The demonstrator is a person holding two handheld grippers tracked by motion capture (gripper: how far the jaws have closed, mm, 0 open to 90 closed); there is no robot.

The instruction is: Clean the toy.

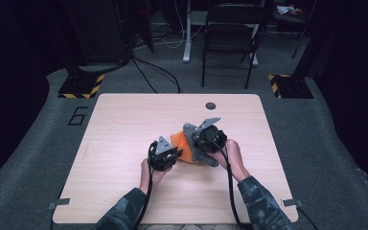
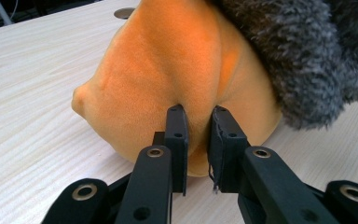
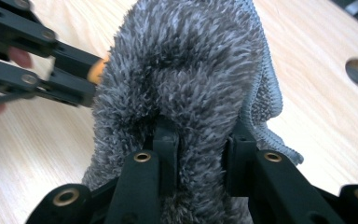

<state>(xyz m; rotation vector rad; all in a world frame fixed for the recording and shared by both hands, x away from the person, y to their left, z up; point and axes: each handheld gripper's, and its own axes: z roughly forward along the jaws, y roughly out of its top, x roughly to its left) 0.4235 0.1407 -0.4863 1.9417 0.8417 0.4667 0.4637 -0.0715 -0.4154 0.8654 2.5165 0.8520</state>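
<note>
Left gripper (image 2: 196, 140) jaws pinching orange cloth (image 2: 168, 70), right gripper (image 3: 203, 154) jaws apparently clamping grey cloth (image 3: 191, 70)

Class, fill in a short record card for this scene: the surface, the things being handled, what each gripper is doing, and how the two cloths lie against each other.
Surface: light wooden table
Things: orange cloth; grey fluffy cloth
Left gripper: fingers pinch a fold of the orange cloth
Right gripper: fingers closed on the grey fluffy cloth
Relation: grey cloth lies over the orange one, touching
Table hole: beyond the cloths
</note>
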